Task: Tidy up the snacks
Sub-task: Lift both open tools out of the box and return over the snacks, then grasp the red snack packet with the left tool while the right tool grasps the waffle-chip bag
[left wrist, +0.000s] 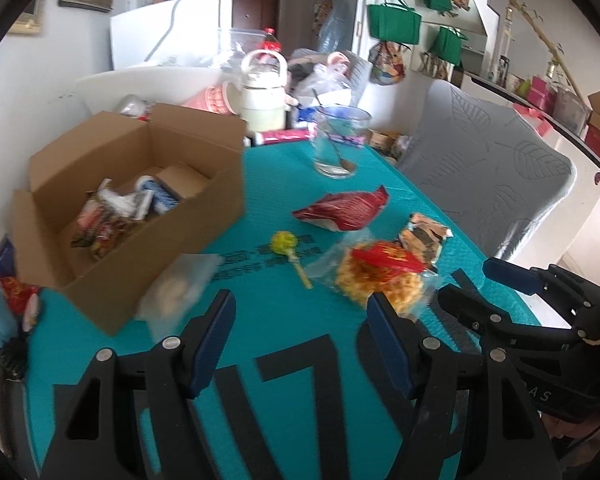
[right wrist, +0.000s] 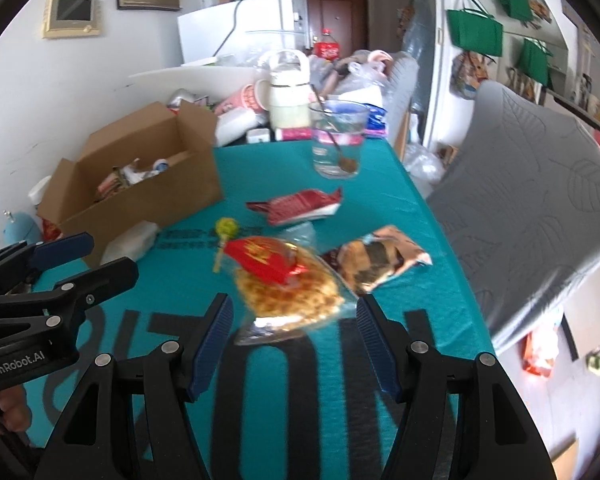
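The left claw (left wrist: 300, 336) fills the bottom of the left wrist view with its blue-padded fingers spread apart and nothing between them; it is released, above the teal cloth with black lettering that covers the bench (left wrist: 284, 184). The right claw (right wrist: 296, 340) sits at the bottom of the right wrist view, also released, with its pads apart. The clear bag of yellow noodle snack with a red label (right wrist: 288, 280) lies on the cloth just beyond its fingertips, in the centre of the frame; the pads do not touch it.

In the left wrist view the same bag (left wrist: 380, 276) lies right of centre, and the right claw (left wrist: 488, 284) shows at the right edge. Just right of the bag is a peach-and-brown flat snack packet (left wrist: 424, 236). Above them lies a red foil snack packet (left wrist: 342, 208). A yellow-green lollipop on a pale stick (left wrist: 284, 244) rests at the centre, its stick pointing towards the noodle bag. A blurred clear packet with a pale round biscuit (left wrist: 176, 288) leans against the near corner of the open brown cardboard box (left wrist: 140, 248), which stands at the left and holds several wrapped snacks. A clear drinking glass with a metal spoon inside (left wrist: 338, 144) stands upright beyond the red packet, at upper centre. A grey plastic chair back (left wrist: 496, 168) is at the right.
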Demonstrator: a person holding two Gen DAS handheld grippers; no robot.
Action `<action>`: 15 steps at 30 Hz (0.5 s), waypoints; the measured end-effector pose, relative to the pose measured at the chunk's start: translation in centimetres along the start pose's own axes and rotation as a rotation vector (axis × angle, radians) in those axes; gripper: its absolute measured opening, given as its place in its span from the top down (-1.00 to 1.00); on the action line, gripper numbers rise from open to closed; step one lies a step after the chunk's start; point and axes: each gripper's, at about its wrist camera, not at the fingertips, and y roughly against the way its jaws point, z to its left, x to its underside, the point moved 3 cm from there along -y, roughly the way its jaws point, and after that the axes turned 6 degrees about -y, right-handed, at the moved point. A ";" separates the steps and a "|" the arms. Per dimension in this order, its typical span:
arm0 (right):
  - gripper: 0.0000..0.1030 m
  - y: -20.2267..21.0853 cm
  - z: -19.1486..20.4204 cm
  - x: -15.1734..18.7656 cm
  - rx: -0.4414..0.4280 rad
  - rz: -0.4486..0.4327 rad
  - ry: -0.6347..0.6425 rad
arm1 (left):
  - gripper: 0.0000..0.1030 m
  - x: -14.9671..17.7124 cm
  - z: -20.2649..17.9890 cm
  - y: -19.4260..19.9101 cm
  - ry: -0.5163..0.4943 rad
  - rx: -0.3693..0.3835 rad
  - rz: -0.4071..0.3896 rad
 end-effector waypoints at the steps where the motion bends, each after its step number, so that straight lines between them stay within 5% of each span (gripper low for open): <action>1: -0.25 0.0 -0.4 0.0 0.002 0.000 -0.006 | -0.30 -0.2 -0.4 -0.4 -0.003 0.009 0.005; 15: -0.25 -1.5 -5.7 0.3 0.030 0.030 -0.097 | -0.30 -3.1 -4.7 -4.1 -0.049 0.102 0.053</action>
